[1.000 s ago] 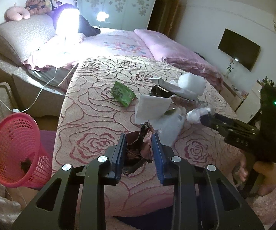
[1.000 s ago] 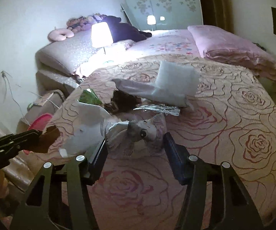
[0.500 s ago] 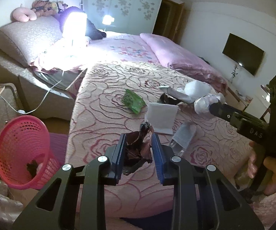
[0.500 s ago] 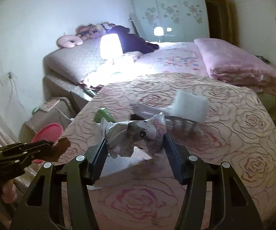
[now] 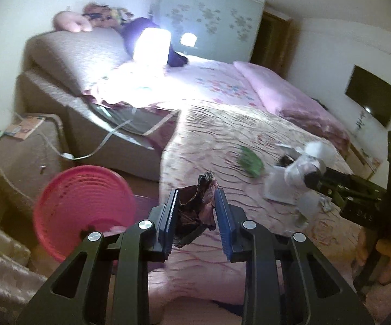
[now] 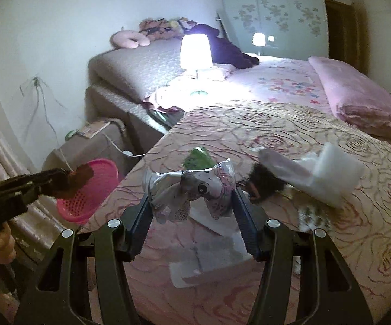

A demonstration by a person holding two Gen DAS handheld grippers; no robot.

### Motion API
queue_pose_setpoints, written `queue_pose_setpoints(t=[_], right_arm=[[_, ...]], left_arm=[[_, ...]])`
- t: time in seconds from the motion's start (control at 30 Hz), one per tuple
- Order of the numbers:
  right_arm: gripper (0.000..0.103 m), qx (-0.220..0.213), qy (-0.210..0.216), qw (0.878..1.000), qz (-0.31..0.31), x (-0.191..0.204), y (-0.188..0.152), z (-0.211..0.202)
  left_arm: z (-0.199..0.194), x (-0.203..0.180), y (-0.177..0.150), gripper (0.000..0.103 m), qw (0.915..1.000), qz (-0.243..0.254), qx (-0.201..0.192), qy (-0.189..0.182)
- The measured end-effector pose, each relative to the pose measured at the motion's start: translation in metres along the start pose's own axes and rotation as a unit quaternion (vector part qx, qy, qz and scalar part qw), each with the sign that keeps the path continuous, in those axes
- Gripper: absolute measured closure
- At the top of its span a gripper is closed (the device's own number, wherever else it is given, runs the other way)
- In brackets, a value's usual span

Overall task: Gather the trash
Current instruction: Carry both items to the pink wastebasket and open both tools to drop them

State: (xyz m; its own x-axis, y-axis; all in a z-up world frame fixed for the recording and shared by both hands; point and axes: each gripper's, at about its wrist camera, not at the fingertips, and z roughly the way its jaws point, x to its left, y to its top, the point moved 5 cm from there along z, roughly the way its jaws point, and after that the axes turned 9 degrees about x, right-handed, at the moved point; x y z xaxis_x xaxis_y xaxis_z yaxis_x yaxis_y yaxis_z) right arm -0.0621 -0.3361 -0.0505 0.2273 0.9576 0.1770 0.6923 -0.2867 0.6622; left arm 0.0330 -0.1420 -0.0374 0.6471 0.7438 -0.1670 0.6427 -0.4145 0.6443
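Note:
My left gripper (image 5: pixel 196 211) is shut on a crumpled brown wrapper (image 5: pixel 195 211) and holds it above the bed's left edge, right of the pink basket (image 5: pixel 84 208). It also shows in the right wrist view (image 6: pixel 70 181), with the basket (image 6: pixel 87 197) just behind it. My right gripper (image 6: pixel 192 205) is shut on a crumpled white printed wrapper (image 6: pixel 192 187), lifted above the bed; it shows in the left wrist view (image 5: pixel 301 168). A green wrapper (image 6: pixel 198 158), white sheets (image 6: pixel 211 222), a dark wrapper (image 6: pixel 266 184) and white plastic packaging (image 6: pixel 325 176) lie on the bedspread.
The pink basket stands on the floor beside the bed. A brown bedside stool (image 5: pixel 16 157) with a book and a white cable stands behind it. A lit lamp (image 6: pixel 195 51) is at the headboard side. A pink folded duvet (image 6: pixel 358 100) lies at the far right.
Both grippers have lifted and swung left with their wrappers. The left one now sits close to the pink basket. The right one has raised the white wrapper off the bed.

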Motion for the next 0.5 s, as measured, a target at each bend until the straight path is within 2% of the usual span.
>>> queue_pose_setpoints(t=[0.17,0.5], right_arm=[[0.047,-0.001,0.007,1.0,-0.024,0.026,0.013,0.009],[0.047,0.014,0.039,0.998,-0.049,0.079,0.035,0.035]], left_arm=[[-0.014,0.035,0.004,0.077,0.9984,-0.028,-0.023,0.043],[-0.027,0.088,0.005,0.077,0.9916,-0.072,-0.043,0.098]])
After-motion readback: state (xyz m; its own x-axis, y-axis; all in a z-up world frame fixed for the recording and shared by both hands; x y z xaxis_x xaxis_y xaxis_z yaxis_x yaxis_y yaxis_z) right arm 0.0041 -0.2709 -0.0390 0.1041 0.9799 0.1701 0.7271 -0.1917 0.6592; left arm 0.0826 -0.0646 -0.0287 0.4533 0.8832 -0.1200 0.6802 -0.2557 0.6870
